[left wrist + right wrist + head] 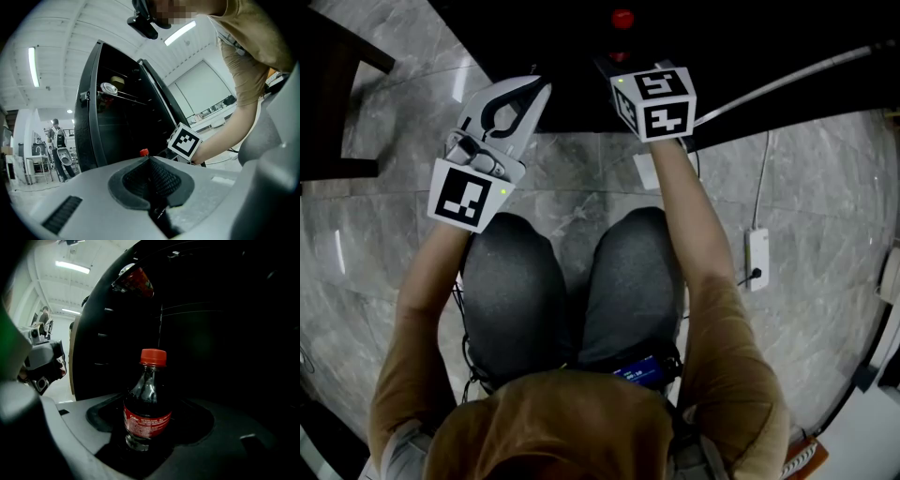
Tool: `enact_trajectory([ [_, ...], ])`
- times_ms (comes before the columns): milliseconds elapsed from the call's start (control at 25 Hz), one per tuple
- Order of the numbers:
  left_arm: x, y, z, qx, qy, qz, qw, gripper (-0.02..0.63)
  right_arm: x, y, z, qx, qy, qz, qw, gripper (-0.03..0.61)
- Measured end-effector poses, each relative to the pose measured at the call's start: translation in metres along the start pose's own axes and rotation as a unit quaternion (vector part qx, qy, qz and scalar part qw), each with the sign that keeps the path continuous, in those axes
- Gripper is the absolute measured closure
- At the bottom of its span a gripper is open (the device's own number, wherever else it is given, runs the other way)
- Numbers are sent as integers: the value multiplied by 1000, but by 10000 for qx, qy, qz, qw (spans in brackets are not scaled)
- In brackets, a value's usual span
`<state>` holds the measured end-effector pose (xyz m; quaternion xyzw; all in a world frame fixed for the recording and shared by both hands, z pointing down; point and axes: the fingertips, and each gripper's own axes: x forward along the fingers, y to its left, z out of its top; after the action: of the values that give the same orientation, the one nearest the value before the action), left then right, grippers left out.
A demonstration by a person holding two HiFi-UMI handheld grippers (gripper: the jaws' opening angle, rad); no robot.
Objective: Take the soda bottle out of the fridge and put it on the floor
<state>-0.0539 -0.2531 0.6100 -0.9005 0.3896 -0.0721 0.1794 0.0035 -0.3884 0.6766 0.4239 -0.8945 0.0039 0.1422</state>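
Observation:
A dark soda bottle with a red cap and a red label stands upright inside the black fridge. My right gripper is open, one jaw on each side of the bottle's lower half, and the pads do not press on it. In the head view only the red cap shows, in the dark beyond the right marker cube. My left gripper hangs at the fridge's front edge, left of the right one, shut with nothing between its pads. From the left gripper view the cap peeks over the jaws.
The fridge door stands open at the left. A can lies on its side on a wire shelf higher up. On the grey marble floor lie a white power strip and a cable. A person stands far off.

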Motion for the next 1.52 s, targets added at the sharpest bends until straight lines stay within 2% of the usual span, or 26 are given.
enact_trajectory([
  [520, -6, 5, 5, -137, -100, 202, 9997, 618, -21, 13, 7, -310, -142, 131, 9993, 275],
  [920, -8, -2, 6, -97, -98, 218, 9997, 618, -48, 31, 13, -651, -222, 325, 9971, 275],
  [1040, -7, -7, 4, -95, -75, 181, 9998, 618, -57, 37, 13, -615, -270, 433, 9968, 275],
  [1520, 4, -27, -13, -206, 6, -18, 9998, 618, -83, 46, -21, -604, -141, 807, 9948, 275],
])
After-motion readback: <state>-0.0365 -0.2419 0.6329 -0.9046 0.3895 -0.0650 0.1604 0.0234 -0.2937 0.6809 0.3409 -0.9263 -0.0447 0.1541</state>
